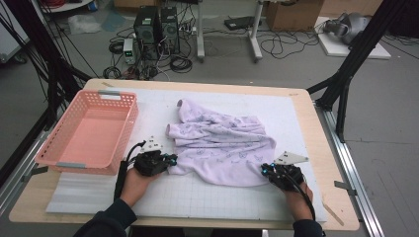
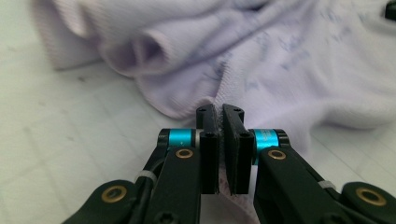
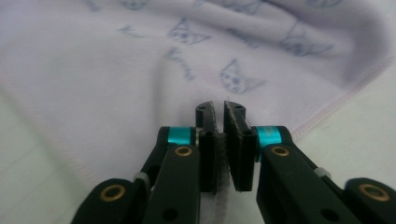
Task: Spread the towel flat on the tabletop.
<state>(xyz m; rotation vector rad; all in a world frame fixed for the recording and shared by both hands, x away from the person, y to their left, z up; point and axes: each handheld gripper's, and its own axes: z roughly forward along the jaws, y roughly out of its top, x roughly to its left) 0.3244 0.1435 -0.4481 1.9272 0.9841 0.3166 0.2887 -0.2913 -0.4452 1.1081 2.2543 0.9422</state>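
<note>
- A pale lilac garment (image 1: pixel 222 145) with a small printed pattern lies crumpled in the middle of the high view, on a white gridded mat (image 1: pixel 207 195) that covers a wooden table (image 1: pixel 341 217).
- The left gripper (image 1: pixel 170 159) sits at the garment's lower left edge in the high view. In the left gripper view its jaws are clamped on a fold of the cloth (image 2: pixel 261 70), with fabric pinched between the pads.
- The right gripper (image 1: pixel 265 169) sits at the garment's lower right corner. In the right gripper view its jaws are closed on the hem (image 3: pixel 140 70), and a strip of cloth runs down between them.
- A pink plastic basket (image 1: pixel 126 126) stands at the left of the high view, just beside the left gripper and apart from the garment.
- Nothing lies between the two grippers except the garment's lower edge and bare mat.
- Beyond the table, in the upper part of the high view, computer towers (image 1: pixel 157 27), loose cables (image 1: pixel 180 63) and a cardboard box (image 1: pixel 294 15) stand on the floor.
</note>
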